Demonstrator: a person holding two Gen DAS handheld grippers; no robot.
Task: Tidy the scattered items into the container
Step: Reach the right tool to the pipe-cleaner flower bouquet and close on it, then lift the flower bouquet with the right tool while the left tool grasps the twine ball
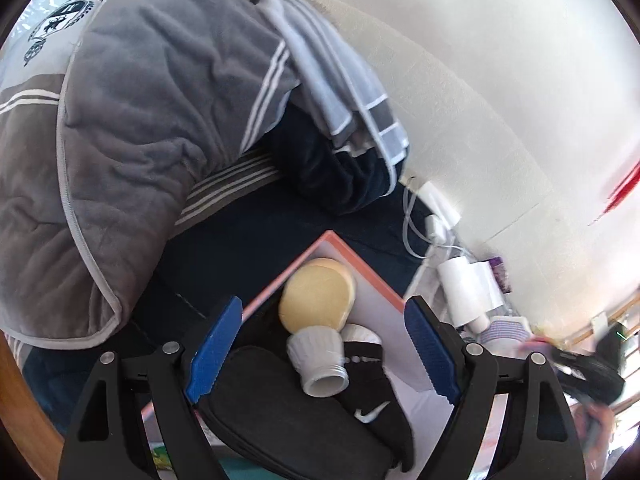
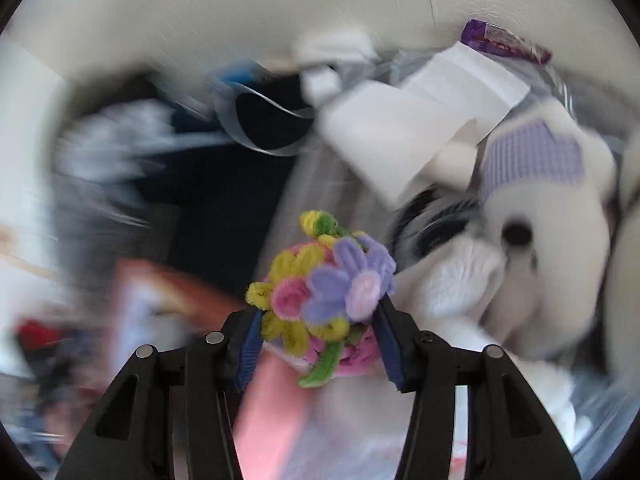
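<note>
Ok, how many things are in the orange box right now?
4 visible: a yellow round puff at the far end, a white ribbed cup before it, a black sock alongside, a black pouch nearest. Others may be hidden underneath in the orange box.

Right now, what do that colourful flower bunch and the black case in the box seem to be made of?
The flower bunch looks like fuzzy pipe cleaners: bristly twisted strands, matte, in yellow, pink and purple. The black case looks like matte woven fabric, perhaps over a stiff shell; its surface shows no shine.
</note>
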